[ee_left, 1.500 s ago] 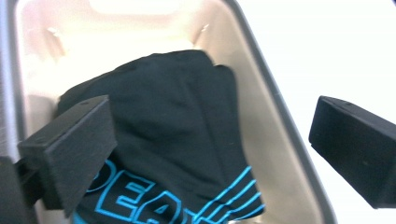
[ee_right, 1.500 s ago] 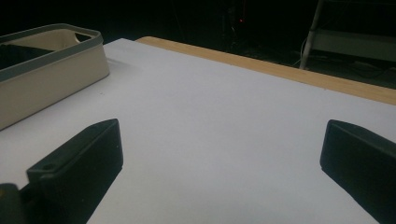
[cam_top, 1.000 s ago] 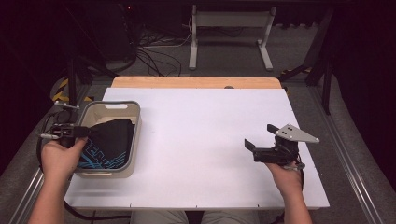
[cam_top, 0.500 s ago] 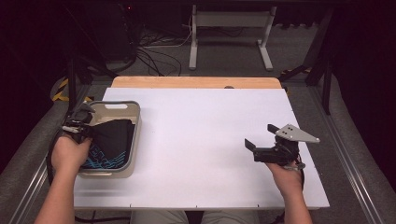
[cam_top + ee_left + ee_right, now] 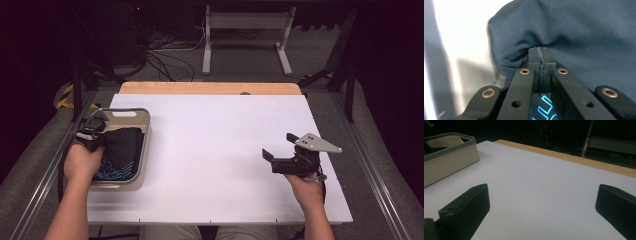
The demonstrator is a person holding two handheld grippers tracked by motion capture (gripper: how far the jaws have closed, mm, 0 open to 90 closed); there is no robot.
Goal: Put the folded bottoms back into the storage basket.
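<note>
While clamped in the left gripper [image 5: 540,53], the dark garment [image 5: 120,150] lies in the beige bin [image 5: 145,150].
It should be lifted straight up, clear of the rim; the right gripper [image 5: 276,156] is held open.

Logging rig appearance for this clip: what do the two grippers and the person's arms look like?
Both grippers are black. The left gripper has flat jaw arms with brass-ringed rivets. The right gripper carries a grey three-cornered plate with small holes and has blocky jaw tips. The forearms are bare, no sleeves showing.

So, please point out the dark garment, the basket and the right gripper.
dark garment [image 5: 120,150], high view, middle of the folded cloth.
basket [image 5: 146,145], high view, right wall.
right gripper [image 5: 278,151], high view, between its open jaws.
</note>
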